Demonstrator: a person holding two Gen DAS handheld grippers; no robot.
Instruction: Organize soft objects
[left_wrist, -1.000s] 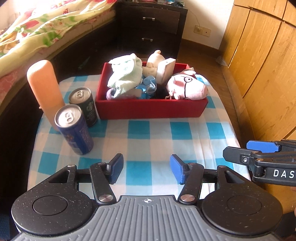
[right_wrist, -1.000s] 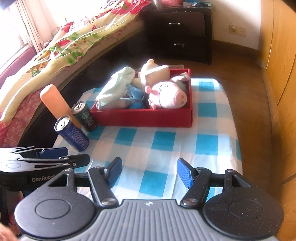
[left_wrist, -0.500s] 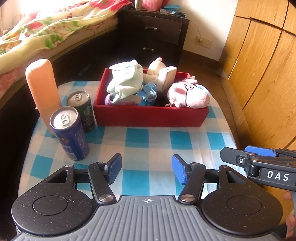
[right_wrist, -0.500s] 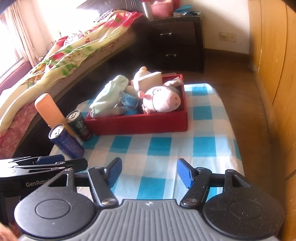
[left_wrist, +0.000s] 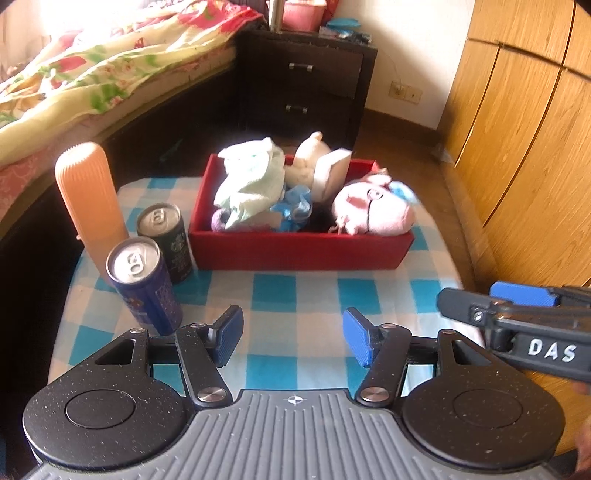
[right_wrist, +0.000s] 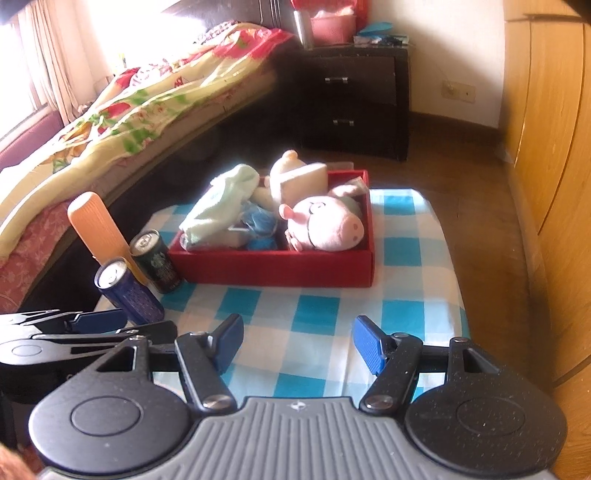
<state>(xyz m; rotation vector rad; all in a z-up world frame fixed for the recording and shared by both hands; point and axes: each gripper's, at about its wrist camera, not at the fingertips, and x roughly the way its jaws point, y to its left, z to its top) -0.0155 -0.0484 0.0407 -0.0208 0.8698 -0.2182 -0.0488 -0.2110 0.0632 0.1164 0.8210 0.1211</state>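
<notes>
Both jaws are hanging apart, holding nothing. I am guessing the soft toys are all sitting in the red box (left_wrist: 295, 251), so I am looking for leftovers.

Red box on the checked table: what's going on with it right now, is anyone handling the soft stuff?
Nobody is. The red box sits on the checked tablecloth already holding a pink pig plush, a pale green cloth and a cream plush. Two cans and an orange bottle stand beside it. The left gripper and right gripper hover over the near table edge, jaws open and empty.
</notes>
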